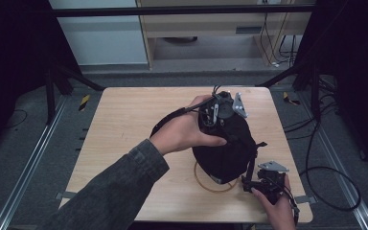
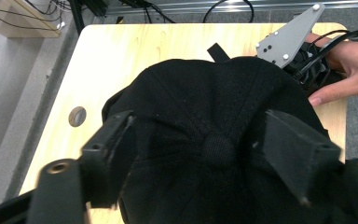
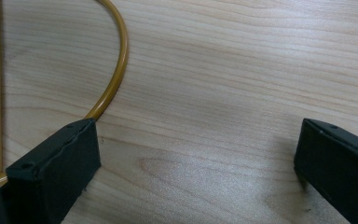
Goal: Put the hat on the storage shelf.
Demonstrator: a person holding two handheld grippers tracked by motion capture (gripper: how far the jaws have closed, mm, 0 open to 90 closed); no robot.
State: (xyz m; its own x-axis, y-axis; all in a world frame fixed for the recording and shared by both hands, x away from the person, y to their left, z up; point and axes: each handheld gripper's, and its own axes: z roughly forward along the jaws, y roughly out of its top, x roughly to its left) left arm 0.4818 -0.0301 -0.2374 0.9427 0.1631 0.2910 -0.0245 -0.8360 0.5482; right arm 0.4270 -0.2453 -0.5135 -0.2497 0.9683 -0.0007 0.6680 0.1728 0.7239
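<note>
— Standing by the counter (image 1: pixel 124 120), what do you see?

— A black cap (image 1: pixel 225 148) sits domed over a gold wire stand (image 1: pixel 211 184) toward the right side of the pale wood top. The left claw (image 1: pixel 220 108) hangs over the cap's far side, pointing down at its crown; seen along its jaws, they stand apart on either side of the crown button (image 2: pixel 218 150), with the cap (image 2: pixel 214 121) between them and the pads not pressing on it.

— And the other one?

— The right claw (image 1: pixel 256 184) rests low at the near right corner, just beside the cap's strap. Its jaws are spread wide over bare wood, one jaw next to the stand's curved gold rod (image 3: pixel 116 60), nothing between them.

— Any room to move?

— Plenty on the left half of the counter. On the right, the cap lies near the edge, and the right hand (image 1: pixel 278 211) sits at the front rim.

— Textures?

— Stitched fabric panels, smooth painted wire, fine-grained laminate.
</note>
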